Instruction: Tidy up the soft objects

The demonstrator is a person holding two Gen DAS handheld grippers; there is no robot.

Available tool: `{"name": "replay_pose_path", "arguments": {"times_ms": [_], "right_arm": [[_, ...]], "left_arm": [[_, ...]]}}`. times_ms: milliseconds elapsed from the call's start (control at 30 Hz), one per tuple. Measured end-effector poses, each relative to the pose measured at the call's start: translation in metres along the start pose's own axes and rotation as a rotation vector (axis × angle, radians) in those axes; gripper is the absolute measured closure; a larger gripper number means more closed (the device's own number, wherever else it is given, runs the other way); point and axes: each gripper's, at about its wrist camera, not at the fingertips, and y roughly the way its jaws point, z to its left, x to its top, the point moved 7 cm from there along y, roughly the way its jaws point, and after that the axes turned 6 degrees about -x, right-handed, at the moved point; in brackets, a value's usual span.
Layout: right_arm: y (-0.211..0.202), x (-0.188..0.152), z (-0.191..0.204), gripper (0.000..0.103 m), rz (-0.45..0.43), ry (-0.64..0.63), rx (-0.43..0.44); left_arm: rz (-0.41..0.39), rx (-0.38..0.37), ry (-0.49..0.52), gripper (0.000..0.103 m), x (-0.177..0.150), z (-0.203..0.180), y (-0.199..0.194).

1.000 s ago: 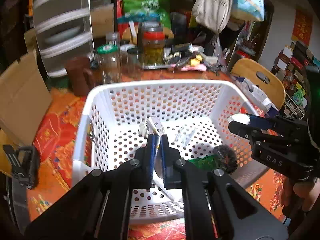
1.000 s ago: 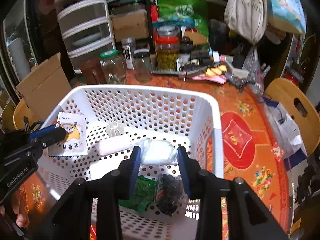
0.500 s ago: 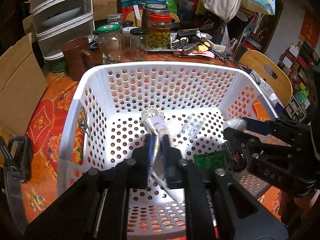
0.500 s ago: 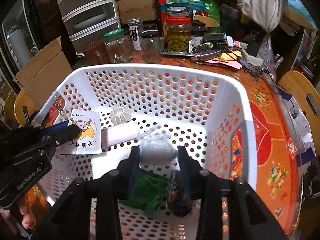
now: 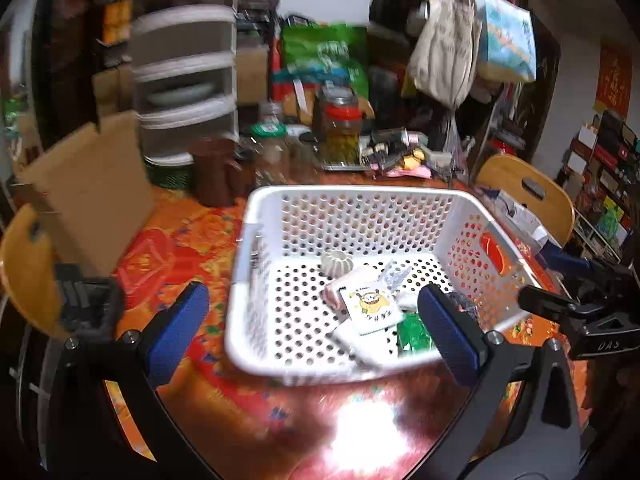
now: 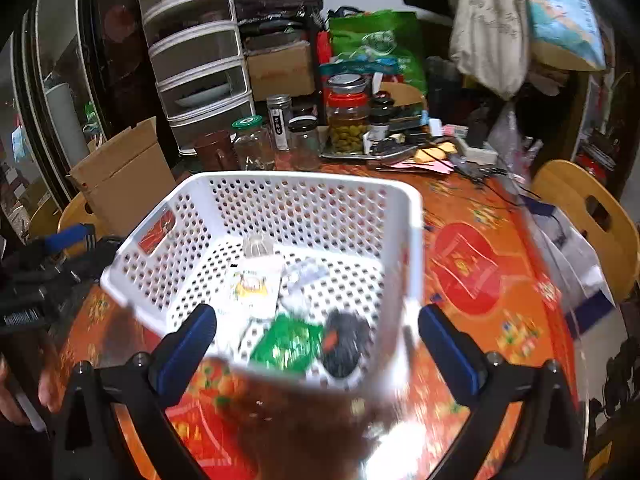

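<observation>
Both claws have let go and pulled back since a second ago: my left claw (image 5: 316,330) was pinching the cartoon sachet and my right claw (image 6: 316,340) was clamped on the clear wrapped packet, down inside the basket; now each has just been opening, stands spread wide, and holds nothing between its blue pads.

Nearest to me is bare glossy counter (image 5: 360,432) with a bright glare on it, then the near rim of the white perforated basket (image 5: 256,248). From the left wrist view the left claw sits outside the basket, its left pad over the orange cloth and its right pad in front of the basket's near right corner. The soft things lie on the basket floor beyond the claw: the green packet (image 5: 414,334) and a dark bundle (image 6: 344,344) closest to the near wall, the cartoon sachet (image 5: 370,306) lying flat just behind them on top of a pinkish-white pack (image 5: 340,288), and the clear wrapped packet (image 5: 394,276) and a small white fluted piece (image 5: 337,261) further in. None touches either claw.

My right claw shows at the right edge of the left view, just outside the basket's right wall. Behind the basket stand glass jars (image 6: 348,120), a brown mug (image 5: 214,172), a cardboard box (image 5: 92,196) and white drawers (image 6: 200,68).
</observation>
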Motion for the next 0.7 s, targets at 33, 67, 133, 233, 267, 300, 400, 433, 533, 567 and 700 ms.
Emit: {"name": "replay_pose_path", "arguments": {"times_ms": [33,67,133,233,267,300,400,433,533,567,700], "right_arm": [[-0.011,-0.007,-0.002,0.002,-0.013,0.004,-0.005],[-0.022,-0.016,-0.002,0.002,-0.030,0.003,-0.005],[-0.048,-0.033,-0.001,0.002,-0.074,-0.009,-0.024],[-0.090,-0.059,0.000,0.002,-0.146,-0.031,-0.078],[-0.104,-0.067,0.001,0.002,-0.166,-0.028,-0.086],[-0.118,-0.076,0.002,0.002,-0.188,-0.019,-0.076],[-0.156,-0.104,0.009,0.002,-0.211,-0.003,-0.042],[-0.164,-0.111,0.011,0.002,-0.213,-0.002,-0.042],[-0.199,-0.139,0.019,0.002,-0.225,0.009,-0.031],[-0.208,-0.147,0.022,0.002,-0.228,0.014,-0.028],[-0.241,-0.166,0.030,0.002,-0.258,0.014,-0.024]], "left_arm": [[-0.015,-0.003,-0.004,0.000,-0.006,0.000,-0.015],[-0.023,-0.021,-0.008,0.000,-0.012,-0.002,-0.028],[-0.050,-0.059,-0.011,0.000,-0.025,-0.006,-0.057],[-0.055,-0.043,0.006,0.000,-0.045,-0.014,-0.095],[-0.050,-0.034,0.011,0.000,-0.051,-0.016,-0.104],[-0.051,-0.027,0.016,0.000,-0.059,-0.021,-0.118],[-0.044,-0.046,0.036,0.000,-0.086,-0.037,-0.156],[-0.035,-0.051,0.036,0.000,-0.095,-0.040,-0.167],[-0.025,-0.048,0.038,0.000,-0.127,-0.057,-0.209],[-0.024,-0.045,0.048,0.000,-0.135,-0.062,-0.219],[-0.060,-0.027,0.077,0.000,-0.158,-0.087,-0.259]]}}
